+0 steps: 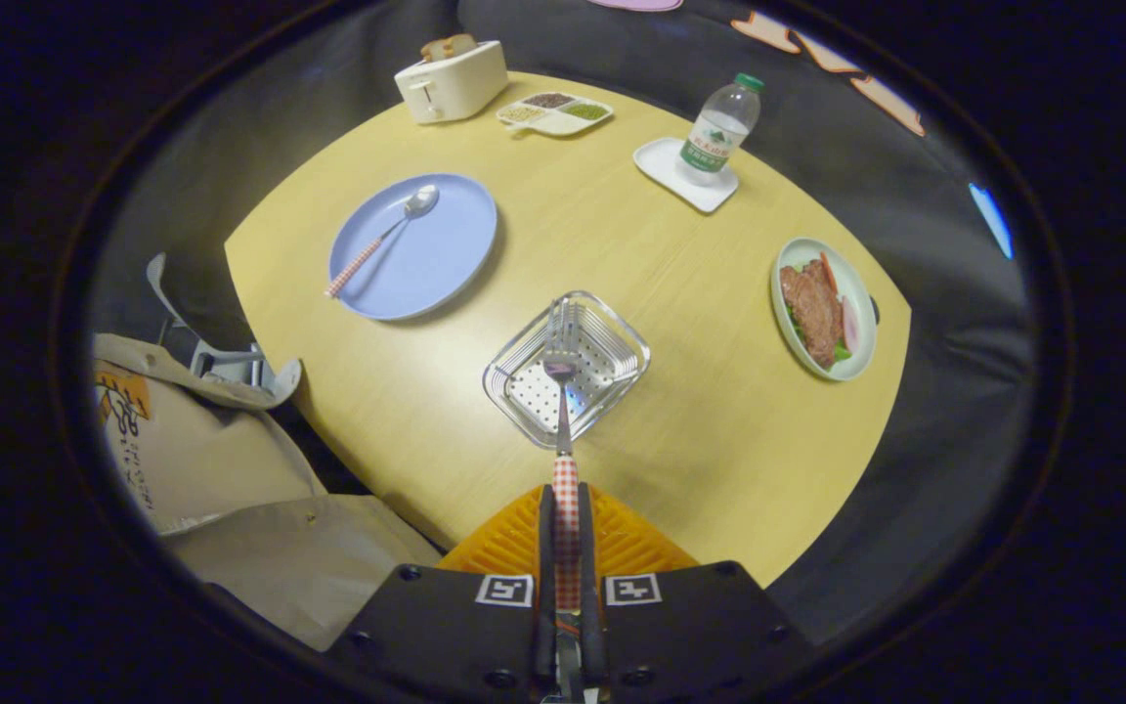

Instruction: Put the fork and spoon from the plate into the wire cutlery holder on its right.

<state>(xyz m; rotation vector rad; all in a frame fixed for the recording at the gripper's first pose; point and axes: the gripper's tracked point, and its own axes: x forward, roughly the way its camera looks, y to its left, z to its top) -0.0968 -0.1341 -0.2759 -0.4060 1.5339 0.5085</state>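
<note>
fork: we see the fork (pixel 563 391) held out ahead of the gripper (pixel 565 528), checked handle nipped between the fingers, tines pointing away over the wire cutlery holder (pixel 612 337). we read it as hovering above the holder, not yet let go; whether the tines touch the mesh we cannot tell.
why held so: we judge the grip on the handle end keeps the head free to go down into the holder, and the straight line of fork and fingers aims it at the middle of the basket.
gripper: fingers pressed nearly together, both squeezing the fork handle, nothing else between them.
holder: square wire basket with a perforated floor, on the table (pixel 680 411) just ahead of the fingers, to the right of the blue plate (pixel 446 254). it looks bare inside apart from the fork over it.
spoon: the spoon (pixel 382 238) lies on the blue plate, bowl toward the far side, checked handle reaching the near-left rim. we take it as still to be moved.
progress: we judge about halfway through, fork nearly placed, spoon untouched.
next move: we think lower a little and spread the fingers so the fork drops inside; risk is the handle tipping over the basket's low wall.
other stuff: toaster (pixel 451 80), snack tray (pixel 555 112), water bottle (pixel 719 127) on a white coaster (pixel 666 166), plate of food (pixel 822 308), all well apart from the holder.
</note>
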